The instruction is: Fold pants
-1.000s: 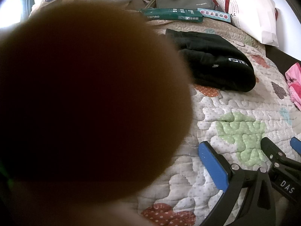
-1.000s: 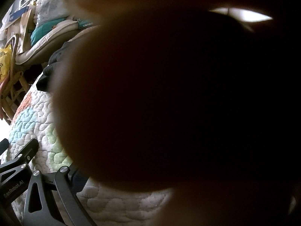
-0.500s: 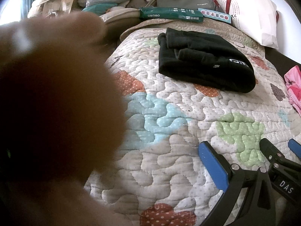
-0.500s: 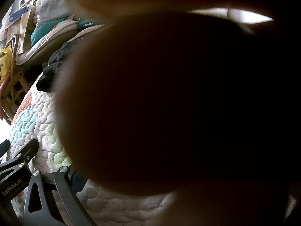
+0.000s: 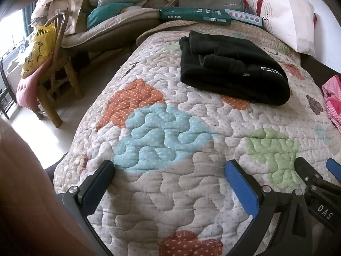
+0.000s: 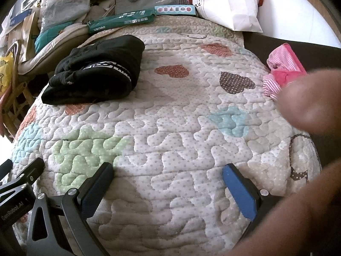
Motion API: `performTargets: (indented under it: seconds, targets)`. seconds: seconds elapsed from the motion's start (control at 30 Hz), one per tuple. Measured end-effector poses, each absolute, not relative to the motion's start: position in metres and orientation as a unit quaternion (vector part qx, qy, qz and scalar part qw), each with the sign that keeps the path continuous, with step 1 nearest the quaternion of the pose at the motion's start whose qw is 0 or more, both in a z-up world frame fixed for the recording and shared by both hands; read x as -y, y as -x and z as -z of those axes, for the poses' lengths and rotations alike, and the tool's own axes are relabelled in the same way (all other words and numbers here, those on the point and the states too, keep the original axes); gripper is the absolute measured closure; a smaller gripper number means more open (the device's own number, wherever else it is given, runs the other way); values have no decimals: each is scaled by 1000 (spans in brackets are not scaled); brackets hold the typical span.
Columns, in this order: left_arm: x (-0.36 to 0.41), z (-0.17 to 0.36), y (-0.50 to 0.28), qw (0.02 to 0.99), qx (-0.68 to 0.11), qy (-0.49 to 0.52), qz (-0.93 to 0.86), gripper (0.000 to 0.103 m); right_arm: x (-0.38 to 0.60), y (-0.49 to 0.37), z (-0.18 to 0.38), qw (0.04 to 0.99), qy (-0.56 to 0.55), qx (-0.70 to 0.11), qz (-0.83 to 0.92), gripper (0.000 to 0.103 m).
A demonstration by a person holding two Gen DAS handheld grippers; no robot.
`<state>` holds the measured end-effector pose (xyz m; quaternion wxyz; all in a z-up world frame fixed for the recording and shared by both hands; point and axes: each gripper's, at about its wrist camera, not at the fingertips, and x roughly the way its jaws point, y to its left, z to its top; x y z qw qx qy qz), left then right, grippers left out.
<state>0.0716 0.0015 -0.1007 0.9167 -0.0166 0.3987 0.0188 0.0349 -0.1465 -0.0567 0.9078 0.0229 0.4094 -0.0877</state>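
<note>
**A:** Starting at the left — where do the tongs stand?

**B:** The left gripper [image 5: 169, 178] rests low over the quilt [image 5: 191, 202] with its jaws spread wide and nothing between them. Just to its right the right gripper [image 6: 168, 178] is the same: jaws wide apart, empty, only quilt under it. The two sit side by side at the near edge of the bed.

**A:** And the pants?

**B:** I take the black garment [image 5: 232, 70] to be the pants, already lying in a loose bundle. It sits ahead of both tools, well apart from them, toward the far end of the quilt. From the left gripper it lies forward and a little right; in the right wrist view it [image 6: 96, 68] lies forward and clearly left.

**A:** Its long axis?

**B:** Roughly across the bed, slanting from far-left to near-right in the left view.

**A:** Which hand is nearer?

**B:** By my reading the left — the bundle is closer to straight ahead of it. A pink striped garment [image 6: 281, 70] lies at the far right, nearer the right gripper, beside a blurred fingertip [image 6: 309, 98] close to that lens.
</note>
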Motion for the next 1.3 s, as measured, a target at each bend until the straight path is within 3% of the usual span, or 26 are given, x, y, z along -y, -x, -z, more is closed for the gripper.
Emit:
performTargets:
  seconds: [1.3]
  targets:
    - [2,108,-69,910,-414,6,-27,0,168,-47,71,903,-19,-422,85,0]
